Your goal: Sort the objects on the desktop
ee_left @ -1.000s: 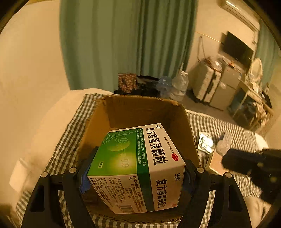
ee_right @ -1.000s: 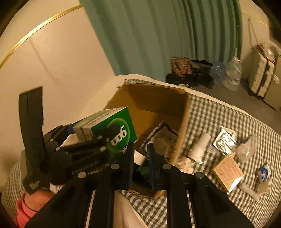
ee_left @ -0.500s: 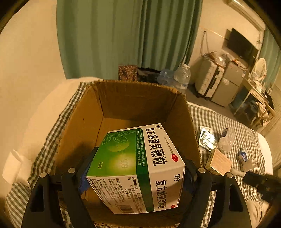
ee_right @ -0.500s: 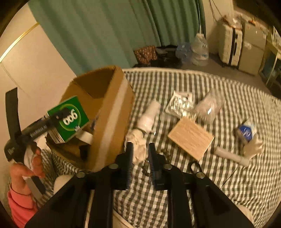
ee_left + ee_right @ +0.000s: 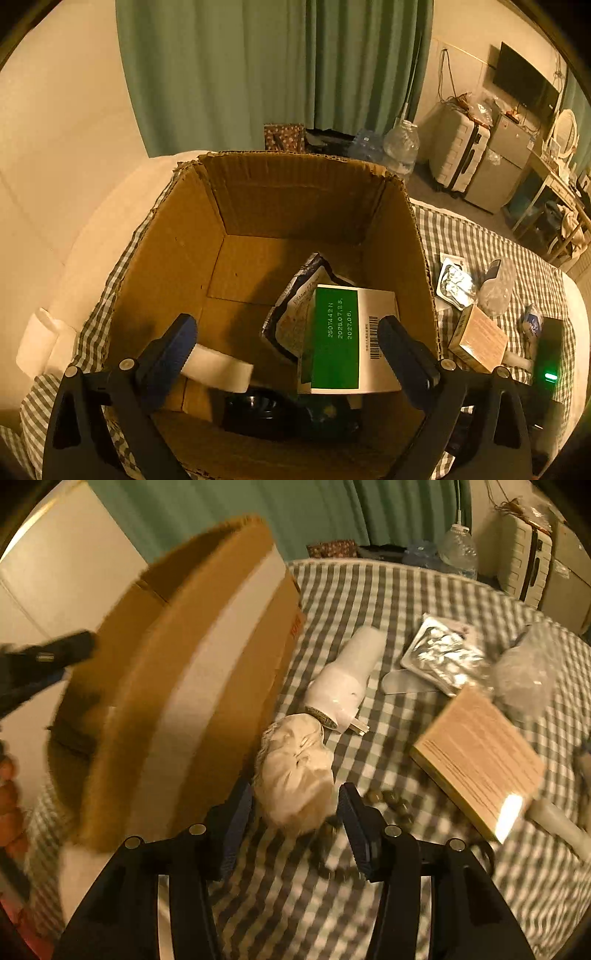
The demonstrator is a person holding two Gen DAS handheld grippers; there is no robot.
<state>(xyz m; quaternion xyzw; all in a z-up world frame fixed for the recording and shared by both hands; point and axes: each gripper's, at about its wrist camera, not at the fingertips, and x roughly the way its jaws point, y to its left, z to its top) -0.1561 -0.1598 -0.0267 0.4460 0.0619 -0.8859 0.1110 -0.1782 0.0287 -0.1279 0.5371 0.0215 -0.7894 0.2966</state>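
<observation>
Left wrist view: the left gripper (image 5: 286, 341) hangs over the cardboard box (image 5: 184, 236), jaws opening — the green medicine box (image 5: 341, 341) lies inside, untouched. Right gripper (image 5: 295, 823) jaws are opening around a crumpled tissue (image 5: 295, 771) on the bed.

One cardboard box (image 5: 258, 206) on the checked cloth (image 5: 369, 590). Inside the box: one green-and-white medicine carton (image 5: 343, 339), one printed pouch (image 5: 295, 306), one white roll (image 5: 218, 369), one dark item (image 5: 288, 410) too dim to identify. Outside, right of the box: one white bottle (image 5: 351, 679) lying flat, one crumpled cream wad (image 5: 295, 771), one foil blister pack (image 5: 443, 657), one tan carton (image 5: 476, 757), one clear plastic bag (image 5: 528, 672), one white tube (image 5: 557, 823).
</observation>
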